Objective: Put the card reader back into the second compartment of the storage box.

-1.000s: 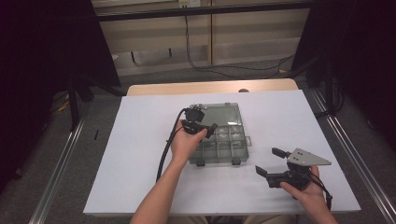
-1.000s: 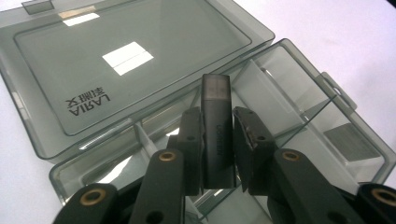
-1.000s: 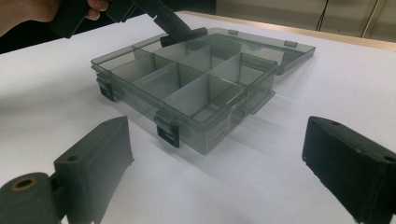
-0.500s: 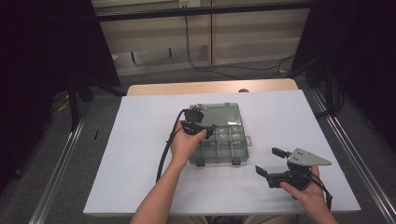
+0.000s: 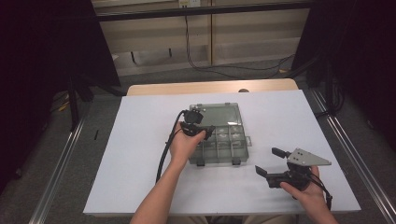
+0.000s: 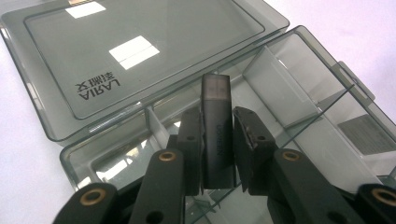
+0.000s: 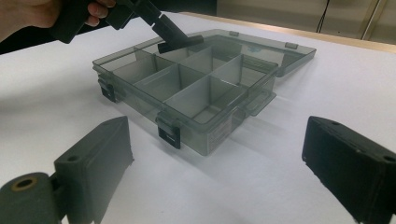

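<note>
Bright overhead light, lid glare, dim surroundings

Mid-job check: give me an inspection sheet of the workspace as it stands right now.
Surface: white table top, bare around the box.
Job's things: clear compartment box lies open, lid flat behind it; dark stick held above a back compartment; the compartments in sight look empty.
Clutter: nothing seen.
Grippers: left gripper shut on the stick over the box; right gripper open, held apart from the box at its near right side.
Cables: black cable trails from the left gripper across the table; more cables on the floor behind.
Surroundings: metal rails beside the table, dark curtains, pale wall panels.
</note>
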`<state>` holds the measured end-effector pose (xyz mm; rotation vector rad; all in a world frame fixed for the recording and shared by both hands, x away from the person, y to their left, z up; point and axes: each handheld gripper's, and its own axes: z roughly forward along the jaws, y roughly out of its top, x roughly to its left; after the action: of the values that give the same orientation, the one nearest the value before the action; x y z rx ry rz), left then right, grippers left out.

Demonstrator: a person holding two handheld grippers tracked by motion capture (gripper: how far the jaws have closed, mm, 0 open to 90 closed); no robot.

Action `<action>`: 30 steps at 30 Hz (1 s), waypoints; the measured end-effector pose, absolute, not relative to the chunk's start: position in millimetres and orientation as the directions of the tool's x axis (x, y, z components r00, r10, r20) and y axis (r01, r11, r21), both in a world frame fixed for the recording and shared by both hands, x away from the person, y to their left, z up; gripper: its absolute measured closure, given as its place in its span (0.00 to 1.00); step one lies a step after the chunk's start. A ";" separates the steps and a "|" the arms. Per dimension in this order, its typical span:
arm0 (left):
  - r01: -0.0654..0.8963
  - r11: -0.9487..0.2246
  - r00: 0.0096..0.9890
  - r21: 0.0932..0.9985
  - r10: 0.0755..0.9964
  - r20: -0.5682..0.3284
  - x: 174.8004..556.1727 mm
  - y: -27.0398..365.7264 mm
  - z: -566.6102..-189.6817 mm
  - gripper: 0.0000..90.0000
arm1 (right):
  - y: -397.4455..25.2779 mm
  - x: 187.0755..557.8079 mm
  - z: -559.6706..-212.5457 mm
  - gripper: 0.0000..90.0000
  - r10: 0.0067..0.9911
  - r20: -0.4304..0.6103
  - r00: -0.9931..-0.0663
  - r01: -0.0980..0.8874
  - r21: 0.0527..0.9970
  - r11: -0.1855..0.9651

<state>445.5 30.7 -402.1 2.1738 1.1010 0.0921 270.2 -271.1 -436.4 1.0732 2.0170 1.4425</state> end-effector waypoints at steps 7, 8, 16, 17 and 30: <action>0.688 -0.405 0.637 0.603 0.734 -0.234 445.4 29.2 -403.6 0.82 | -271.2 270.3 -436.5 0.09 0.792 0.088 -0.604 0.338 0.928 0.155; 0.688 -0.407 0.639 0.600 0.732 -0.236 445.5 29.2 -403.6 0.82 | -271.2 270.3 -436.6 0.09 0.792 0.090 -0.604 0.340 0.928 0.153; 0.691 -0.405 0.635 0.600 0.736 -0.235 445.4 28.5 -405.0 0.82 | -271.1 270.5 -436.8 0.09 0.790 0.087 -0.607 0.338 0.928 0.157; 0.692 -0.402 0.633 0.599 0.738 -0.235 445.3 28.5 -405.1 0.82 | -270.9 270.5 -436.8 0.09 0.791 0.088 -0.606 0.339 0.928 0.156; 0.693 -0.398 0.627 0.601 0.745 -0.229 445.6 28.4 -406.1 0.82 | -270.5 270.5 -436.9 0.09 0.789 0.087 -0.608 0.339 0.927 0.159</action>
<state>445.6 28.4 -406.1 2.1739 1.1202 0.0988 270.5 -270.5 -436.9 1.0707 2.0230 1.4443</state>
